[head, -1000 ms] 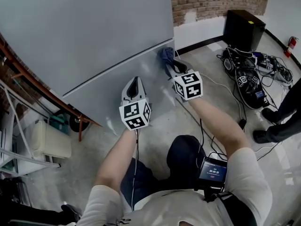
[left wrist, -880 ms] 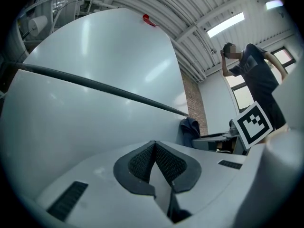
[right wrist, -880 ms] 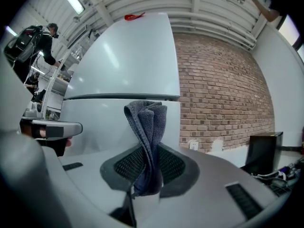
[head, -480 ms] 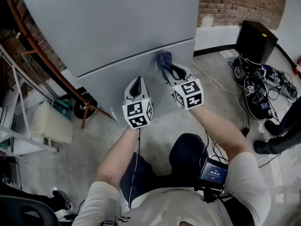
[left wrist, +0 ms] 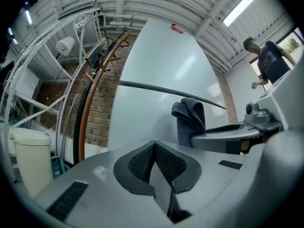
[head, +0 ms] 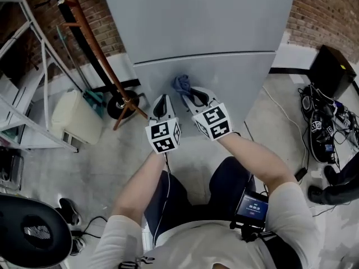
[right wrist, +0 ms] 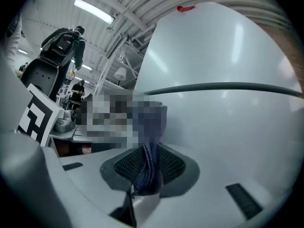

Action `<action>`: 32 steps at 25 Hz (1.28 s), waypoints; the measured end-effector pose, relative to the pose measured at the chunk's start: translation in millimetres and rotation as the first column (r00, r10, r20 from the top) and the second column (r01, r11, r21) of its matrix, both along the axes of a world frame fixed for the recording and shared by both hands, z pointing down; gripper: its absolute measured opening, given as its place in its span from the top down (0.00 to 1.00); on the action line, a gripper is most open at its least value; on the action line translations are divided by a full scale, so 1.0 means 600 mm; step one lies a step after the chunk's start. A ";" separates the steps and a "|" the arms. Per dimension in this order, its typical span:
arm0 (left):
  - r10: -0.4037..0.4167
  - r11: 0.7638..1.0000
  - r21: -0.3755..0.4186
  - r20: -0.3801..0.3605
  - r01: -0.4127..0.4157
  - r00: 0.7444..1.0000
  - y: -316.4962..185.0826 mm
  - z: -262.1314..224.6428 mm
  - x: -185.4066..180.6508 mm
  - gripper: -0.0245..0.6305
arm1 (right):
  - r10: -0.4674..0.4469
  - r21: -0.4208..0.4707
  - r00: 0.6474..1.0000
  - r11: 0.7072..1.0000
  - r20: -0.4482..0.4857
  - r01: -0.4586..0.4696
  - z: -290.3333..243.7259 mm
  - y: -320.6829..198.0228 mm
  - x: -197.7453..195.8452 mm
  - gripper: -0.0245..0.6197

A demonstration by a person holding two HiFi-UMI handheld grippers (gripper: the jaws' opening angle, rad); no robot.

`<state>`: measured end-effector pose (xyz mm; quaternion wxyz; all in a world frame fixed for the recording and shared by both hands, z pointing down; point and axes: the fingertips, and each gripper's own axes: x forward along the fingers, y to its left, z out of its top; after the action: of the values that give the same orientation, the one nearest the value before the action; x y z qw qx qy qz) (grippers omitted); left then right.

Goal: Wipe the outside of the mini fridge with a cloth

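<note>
The mini fridge (head: 196,21) fills everything ahead of both my tools — a plain grey front, split by a dark seam (head: 202,56) into an upper and a lower door. Under it and under me is the pale concrete floor (head: 106,167). Out past my left tool stands a white metal rack (head: 22,55), with a brown wooden pole (head: 95,49) leaning across it towards the foot of the fridge, and a white bin (head: 76,116) on the floor beside the pole. Well off beyond my right tool, by the brick wall, sits a black box (head: 331,72) with a tangle of cables (head: 322,128) in front of it.

My right tool (head: 188,93) points at the lower door and is clamped on the blue cloth (head: 180,84); the fabric runs down between its pads and bunches up past the tips. The bunched end lies against the lower door, just below the seam.

My left tool (left wrist: 153,148) sits just beside the right one, to its left and a little further back from the fridge. Its jaws are pressed together with nothing between them, aimed at the lower door but not touching it.
</note>
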<state>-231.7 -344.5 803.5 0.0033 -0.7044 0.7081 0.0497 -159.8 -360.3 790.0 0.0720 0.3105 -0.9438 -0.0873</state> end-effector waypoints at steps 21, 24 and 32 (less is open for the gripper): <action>-0.186 0.982 -0.040 0.010 0.186 0.983 0.122 0.029 -0.197 0.96 | -0.042 -0.068 0.999 0.997 -0.023 0.041 0.070 0.013 -0.202 0.83; -0.171 0.985 -0.037 0.009 0.171 0.985 0.115 0.030 -0.182 0.96 | -0.037 -0.064 0.999 0.997 -0.020 0.036 0.067 0.013 -0.188 0.83; -0.104 0.994 -0.046 0.005 0.104 0.995 0.072 0.040 -0.119 0.96 | 0.005 -0.045 1.000 0.999 -0.023 -0.006 0.059 -0.005 -0.113 0.83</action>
<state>-303.0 -301.3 827.7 -0.0094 -0.6666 0.7446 0.0322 -227.8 -363.3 825.3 0.0900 0.3102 -0.9439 -0.0691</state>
